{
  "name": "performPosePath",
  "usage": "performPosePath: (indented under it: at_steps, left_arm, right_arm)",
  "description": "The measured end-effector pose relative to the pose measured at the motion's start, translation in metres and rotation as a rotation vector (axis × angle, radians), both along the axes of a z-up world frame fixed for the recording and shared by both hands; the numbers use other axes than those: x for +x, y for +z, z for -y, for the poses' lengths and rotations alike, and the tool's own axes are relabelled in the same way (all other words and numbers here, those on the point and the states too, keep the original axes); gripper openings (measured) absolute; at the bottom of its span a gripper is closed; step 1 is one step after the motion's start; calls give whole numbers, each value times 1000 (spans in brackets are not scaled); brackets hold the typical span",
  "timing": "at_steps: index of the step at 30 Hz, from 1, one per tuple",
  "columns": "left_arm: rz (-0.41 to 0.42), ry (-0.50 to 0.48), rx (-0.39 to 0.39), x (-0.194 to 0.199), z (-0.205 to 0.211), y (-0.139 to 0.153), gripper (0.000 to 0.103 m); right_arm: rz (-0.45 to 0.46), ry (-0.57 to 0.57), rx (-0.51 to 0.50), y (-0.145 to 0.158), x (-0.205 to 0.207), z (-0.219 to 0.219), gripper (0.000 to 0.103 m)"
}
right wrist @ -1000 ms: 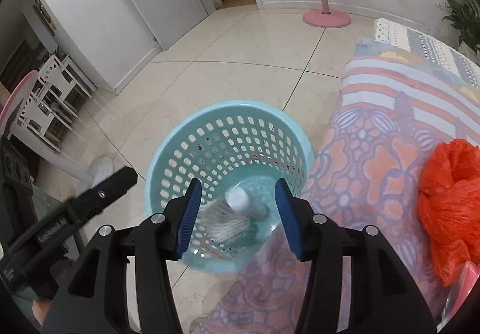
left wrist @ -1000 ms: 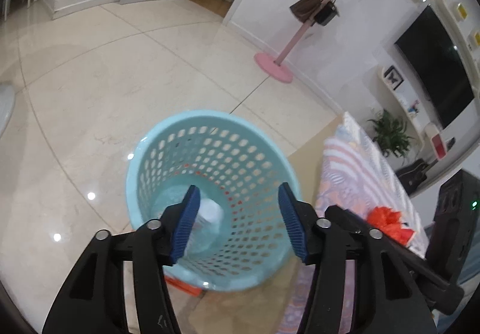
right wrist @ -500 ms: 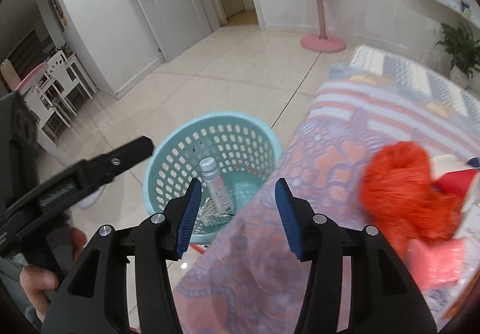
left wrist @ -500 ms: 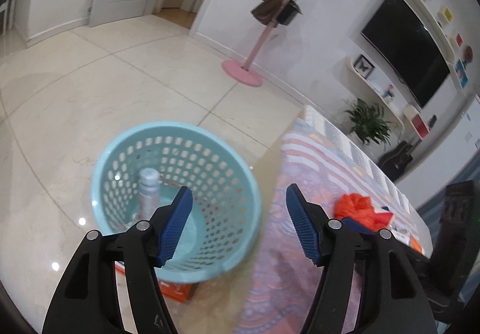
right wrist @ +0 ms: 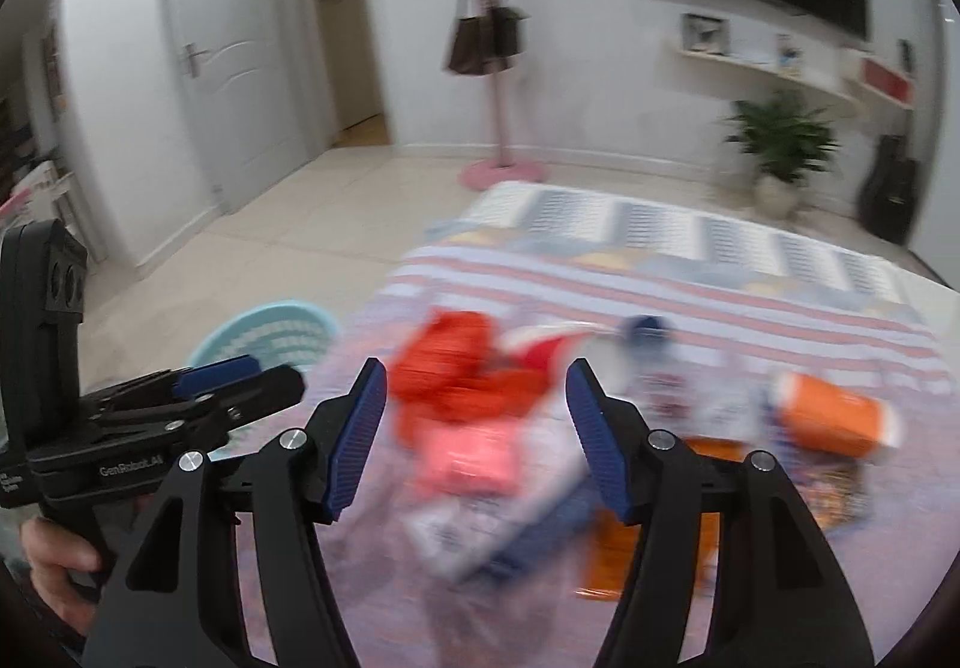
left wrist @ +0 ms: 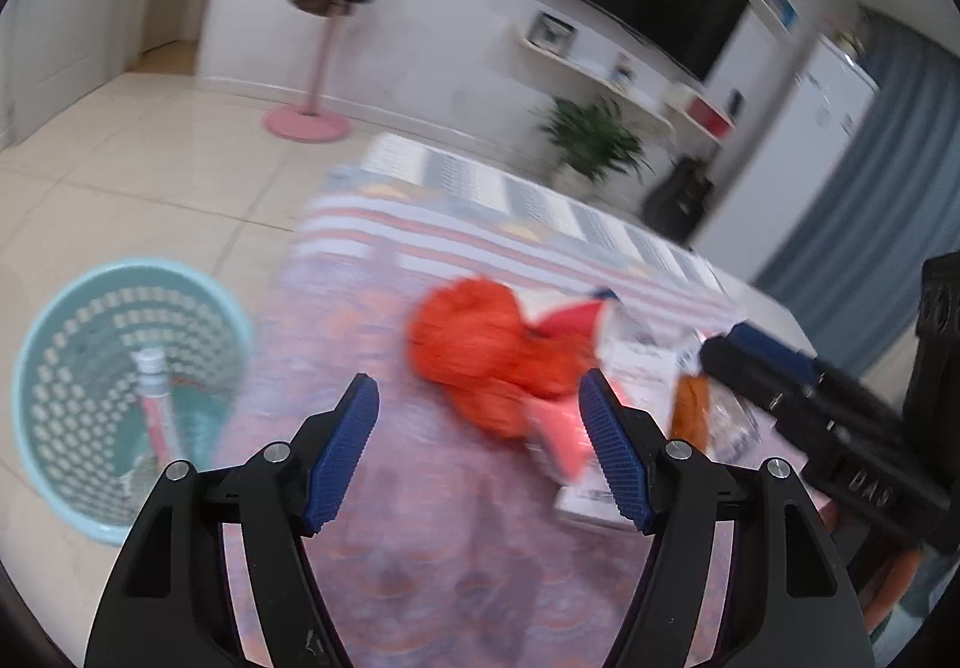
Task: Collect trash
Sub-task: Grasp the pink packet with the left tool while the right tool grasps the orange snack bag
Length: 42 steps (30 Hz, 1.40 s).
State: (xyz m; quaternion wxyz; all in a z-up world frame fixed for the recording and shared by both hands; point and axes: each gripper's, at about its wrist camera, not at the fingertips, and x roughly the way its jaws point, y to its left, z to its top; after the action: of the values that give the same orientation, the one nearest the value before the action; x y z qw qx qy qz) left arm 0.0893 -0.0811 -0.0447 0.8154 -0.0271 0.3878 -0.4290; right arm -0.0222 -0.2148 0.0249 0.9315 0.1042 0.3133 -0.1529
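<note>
Patterned tablecloth (right wrist: 690, 272) under both my grippers, frames blurred. Left gripper (left wrist: 480, 452) and right gripper (right wrist: 474, 434): jaws apart, opening, nothing between them. Just beyond: one orange bag (right wrist: 456, 362), one pink packet (right wrist: 474, 458), one orange-labelled container (right wrist: 834, 416). Floor at left: one teal basket (left wrist: 54, 464) holding one bottle (left wrist: 153, 398).

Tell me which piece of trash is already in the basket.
The bottle, standing cap-up inside the teal basket on the floor. The orange bag, the orange cup and the other wrappers lie on the patterned cloth.
</note>
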Motion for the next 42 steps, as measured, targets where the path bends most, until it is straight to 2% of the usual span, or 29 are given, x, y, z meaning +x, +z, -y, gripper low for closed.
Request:
performPosePath:
  at_steps: [6,9,12,15,19,22,25,26,29,35,39,41,42]
  left_arm:
    - [-7,-73,54,-13,44,-18,68]
    - [-26,-90,64,-13,58,-26,68]
    - [-10,-118,77,-17,74,-27,68]
    - [12,-162,77,-16,91,-29,68]
    - [-31,-208,87,-15,102,-40,68]
    - [-60,-252,101,-18,103,-49,67]
    - [-102,-295,90,-21,97,-54,67]
    - [-115,-306,81,-22,96,-55,66]
    - [-129,-309,78,-22,92,-56,66]
    - [-161,-260,120,-18,80,-67,66]
    - [-167,-240,109,-16,67,-71,47]
    - [-178,-227,94,-12,62,-71,36]
    - [-177,-218,95,-11,60,-71,36]
  right_arm:
    - [-18,-149,-16,-13,-49,56,59]
    - [-50,-183,8,-29,-64,78,59]
    - [-83,-183,32,-44,-69,84,59]
    - [-113,-152,42,-58,-64,81,66]
    - [-136,-101,55,-73,-54,71,67]
    - [-140,-89,24,-73,-50,65,67]
    - [-79,-71,21,-61,-56,55,67]
    - [-83,-69,14,-60,-56,53,67]
    - [-146,-63,20,-73,-47,55,68]
    - [-145,-58,10,-81,-42,50,72]
    - [-149,-45,27,-82,-36,42,73]
    - [-184,-88,-48,-85,-32,36,73]
    - [-191,-107,-73,-86,-32,35,73]
